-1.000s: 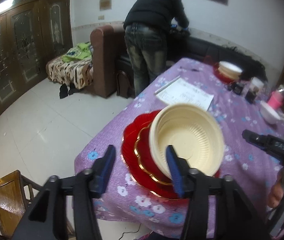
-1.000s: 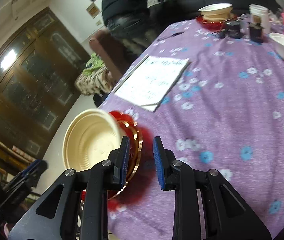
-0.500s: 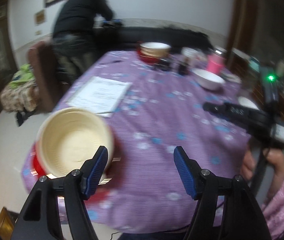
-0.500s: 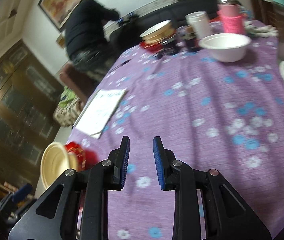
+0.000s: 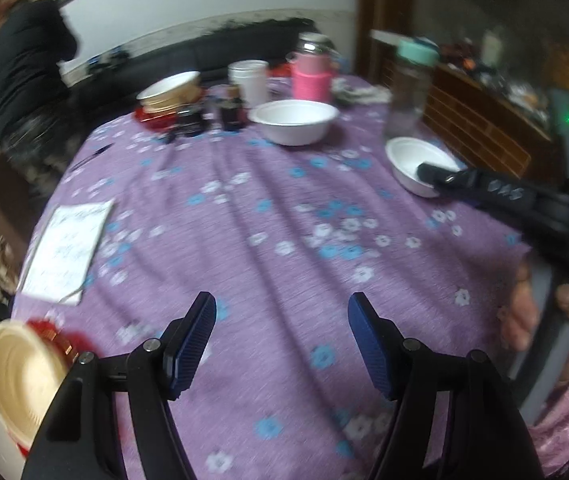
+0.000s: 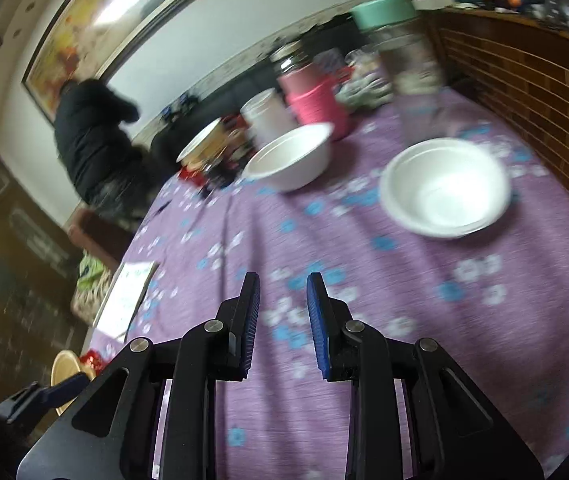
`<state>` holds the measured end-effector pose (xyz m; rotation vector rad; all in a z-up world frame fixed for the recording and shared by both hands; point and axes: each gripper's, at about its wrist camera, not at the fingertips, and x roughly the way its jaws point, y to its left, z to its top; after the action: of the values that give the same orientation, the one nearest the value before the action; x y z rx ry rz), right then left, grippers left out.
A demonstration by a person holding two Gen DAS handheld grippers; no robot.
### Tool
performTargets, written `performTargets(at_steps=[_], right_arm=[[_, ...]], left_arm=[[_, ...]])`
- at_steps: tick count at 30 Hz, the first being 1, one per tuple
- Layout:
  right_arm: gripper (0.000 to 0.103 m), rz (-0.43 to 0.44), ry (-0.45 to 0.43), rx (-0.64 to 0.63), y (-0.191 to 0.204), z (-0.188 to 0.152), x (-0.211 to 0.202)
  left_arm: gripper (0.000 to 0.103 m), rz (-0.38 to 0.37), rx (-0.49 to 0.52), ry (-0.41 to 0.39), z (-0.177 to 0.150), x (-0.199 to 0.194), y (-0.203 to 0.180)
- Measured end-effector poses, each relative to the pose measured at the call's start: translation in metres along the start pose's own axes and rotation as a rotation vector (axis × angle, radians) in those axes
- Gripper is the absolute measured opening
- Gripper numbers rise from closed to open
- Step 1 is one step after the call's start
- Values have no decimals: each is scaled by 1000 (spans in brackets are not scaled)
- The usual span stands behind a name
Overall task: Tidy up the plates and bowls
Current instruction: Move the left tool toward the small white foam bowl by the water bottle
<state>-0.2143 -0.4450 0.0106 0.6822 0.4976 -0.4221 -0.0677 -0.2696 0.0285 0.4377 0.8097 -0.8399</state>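
Observation:
My left gripper [image 5: 282, 304] hangs open over the purple flowered tablecloth [image 5: 284, 208] with nothing between its fingers. A cream bowl [image 5: 20, 372] sits on a red plate [image 5: 52, 330] at the table's near left edge. Ahead lie a large white bowl [image 5: 294, 120] and a smaller white bowl [image 5: 412, 160]. My right gripper [image 6: 283, 284] faces that smaller bowl [image 6: 444, 188]; its jaws stand a narrow gap apart and empty. In the left wrist view its tip [image 5: 424, 170] shows in front of the bowl. Another cream bowl on a red plate [image 5: 170, 92] stands at the far side.
A pink cup [image 5: 311, 80], white cups [image 5: 250, 80], a glass jar with a teal lid [image 5: 410, 84] and small dark items [image 5: 230, 114] crowd the far end. A paper sheet [image 5: 64, 248] lies at the left. A person in dark clothes [image 5: 24, 72] bends beyond the table.
Both grippers swung right, away from the cream bowl on the red plate, toward the white bowls. The left jaws widened and left the cream bowl behind.

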Motion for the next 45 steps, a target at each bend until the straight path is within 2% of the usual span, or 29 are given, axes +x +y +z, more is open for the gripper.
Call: performTargets(at_steps=[7, 11, 15, 20, 24, 28, 32, 38, 40, 45], right_arm=[[24, -80, -93, 71, -53, 28, -35], [24, -49, -99, 84, -54, 39, -29], [24, 34, -64, 56, -27, 45, -2], [24, 127, 33, 56, 16, 44, 45], [24, 168, 78, 21, 56, 36, 75], [24, 203, 139, -23, 90, 18, 93], [24, 203, 155, -54, 103, 6, 92], [24, 131, 100, -66, 81, 17, 73], [24, 111, 80, -46, 63, 24, 63], [24, -4, -21, -2, 9, 41, 20]], left_arm=[[69, -42, 21, 53, 17, 40, -19], [69, -32, 10, 102, 10, 58, -19], [69, 12, -25, 117, 0, 59, -5], [69, 65, -126, 99, -15, 43, 32], [69, 122, -181, 83, -29, 28, 61], [69, 140, -245, 70, -37, 17, 86], [69, 138, -268, 44, -38, 7, 95], [69, 106, -204, 38, -25, 14, 75], [69, 81, -167, 39, -15, 22, 64], [69, 30, -80, 46, 11, 42, 32]])
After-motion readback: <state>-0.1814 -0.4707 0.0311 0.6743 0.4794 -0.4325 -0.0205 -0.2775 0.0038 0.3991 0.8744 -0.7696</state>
